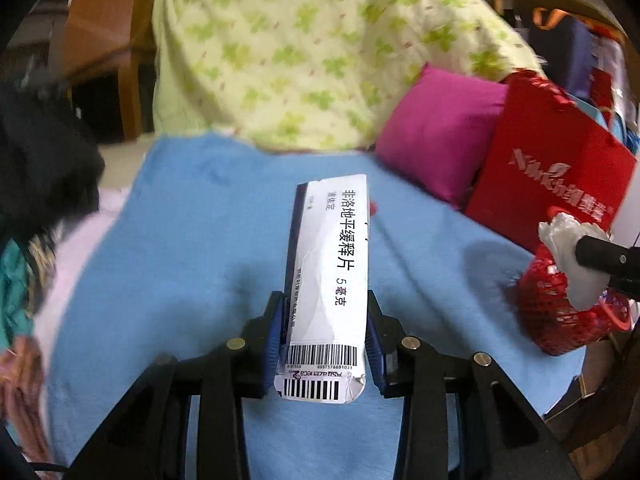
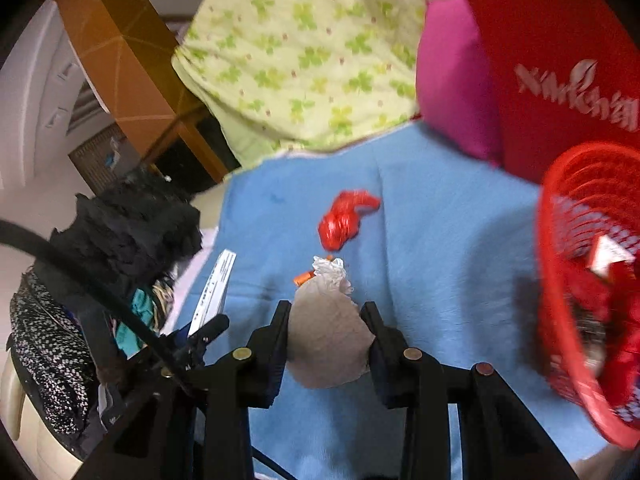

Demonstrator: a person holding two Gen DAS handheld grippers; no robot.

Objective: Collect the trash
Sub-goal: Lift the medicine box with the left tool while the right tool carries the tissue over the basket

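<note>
Left gripper point(image 1: 325, 322) clamped tight on the white medicine box point(image 1: 326, 264), box sticking out straight ahead past the fingertips, above the blue blanket point(image 1: 180, 280). Right gripper point(image 2: 326, 322) squeezing a crumpled tissue wad point(image 2: 328, 320) between its fingers. Beyond those fingertips, a red wrapper point(image 2: 346, 218) on the blanket; off to their right, the red basket point(image 2: 560, 280)

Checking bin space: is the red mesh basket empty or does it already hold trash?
Not empty. The red mesh basket already holds red and white scraps; how full, cannot tell.
</note>
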